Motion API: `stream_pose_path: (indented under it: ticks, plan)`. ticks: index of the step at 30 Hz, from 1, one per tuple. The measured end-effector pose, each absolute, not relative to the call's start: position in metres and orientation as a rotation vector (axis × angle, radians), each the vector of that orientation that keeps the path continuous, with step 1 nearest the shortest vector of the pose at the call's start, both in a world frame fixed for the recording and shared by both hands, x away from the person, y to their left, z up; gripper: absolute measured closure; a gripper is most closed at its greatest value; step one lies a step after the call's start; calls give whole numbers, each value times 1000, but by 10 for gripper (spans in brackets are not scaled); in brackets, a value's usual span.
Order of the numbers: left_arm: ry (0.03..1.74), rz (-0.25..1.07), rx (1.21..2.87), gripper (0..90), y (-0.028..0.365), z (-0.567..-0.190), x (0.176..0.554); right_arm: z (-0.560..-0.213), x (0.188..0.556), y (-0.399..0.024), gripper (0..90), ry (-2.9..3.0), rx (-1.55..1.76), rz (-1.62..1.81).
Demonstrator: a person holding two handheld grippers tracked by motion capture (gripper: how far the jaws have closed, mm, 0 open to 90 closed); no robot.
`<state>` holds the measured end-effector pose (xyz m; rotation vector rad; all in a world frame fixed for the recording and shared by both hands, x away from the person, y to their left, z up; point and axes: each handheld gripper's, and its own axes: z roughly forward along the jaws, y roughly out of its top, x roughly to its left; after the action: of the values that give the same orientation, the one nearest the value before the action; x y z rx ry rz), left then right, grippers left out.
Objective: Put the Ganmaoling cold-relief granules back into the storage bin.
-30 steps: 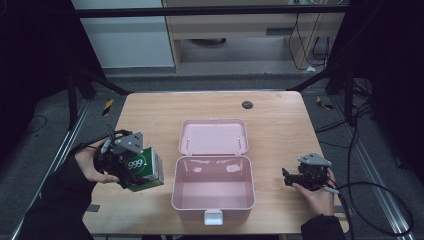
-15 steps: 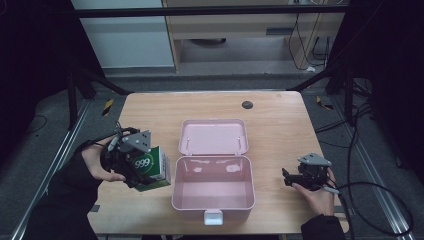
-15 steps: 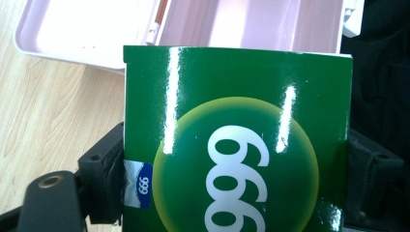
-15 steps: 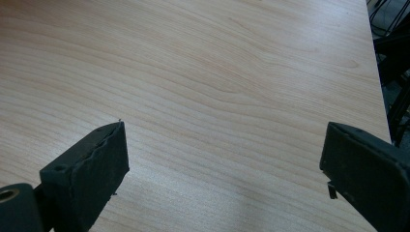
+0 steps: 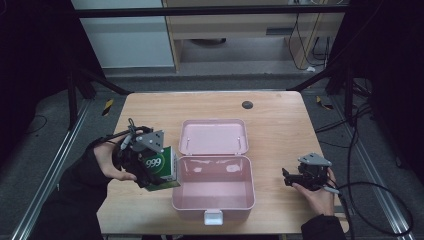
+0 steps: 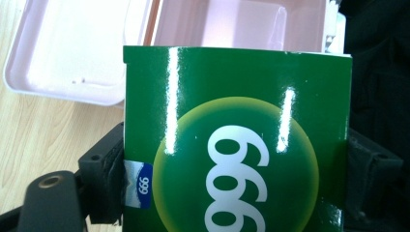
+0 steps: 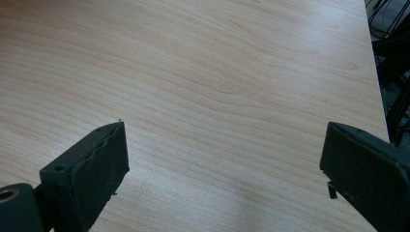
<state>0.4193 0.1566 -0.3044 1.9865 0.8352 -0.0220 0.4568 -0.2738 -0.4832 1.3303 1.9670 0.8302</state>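
A green box (image 5: 161, 168) marked "999" is clamped in my left gripper (image 5: 150, 167), which holds it at the left rim of the open pink case (image 5: 213, 201). In the left gripper view the green box (image 6: 237, 140) sits between both black jaws, with the pink case (image 6: 72, 53) just beyond it. The case's lid (image 5: 215, 136) lies flat behind its tub. My right gripper (image 5: 292, 178) rests low at the table's right front, jaws wide apart. In the right gripper view the right gripper (image 7: 225, 164) has bare wood between its jaws.
The wooden table (image 5: 280, 120) has a small dark round hole (image 5: 247, 104) near its far edge. Cables trail off the right side (image 5: 375, 190). Dark floor and metal frame rails surround the table.
My left gripper has carried the green box rightward, from the table's left toward the pink case's rim. The right gripper has stayed still.
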Motion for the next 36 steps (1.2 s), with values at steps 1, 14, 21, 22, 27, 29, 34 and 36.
stream_pose_path:
  ticks: [1, 14, 21, 22, 27, 29, 34, 36]
  plan:
    - [831, -22, 1990, 148, 155, -304, 419, -483, 457, -274, 36, 1967, 1329, 830]
    - [790, -44, 2021, 148, 131, -301, 421, -484, 457, -274, 36, 1971, 1330, 826]
    - [489, -13, 2336, 149, 136, -294, 436, -484, 457, -275, 39, 1966, 1332, 834]
    - [477, -12, 2345, 149, 134, -294, 436, -484, 457, -276, 39, 1966, 1333, 834]
    - [486, -31, 2320, 149, 125, -296, 435, -485, 456, -276, 42, 1957, 1343, 840]
    - [480, -37, 2328, 149, 123, -297, 436, -485, 456, -276, 42, 1961, 1340, 837]
    - [481, -44, 2330, 149, 115, -302, 436, -485, 456, -276, 42, 1964, 1334, 835]
    - [471, -49, 2337, 149, 112, -304, 437, -485, 456, -276, 42, 1965, 1335, 836]
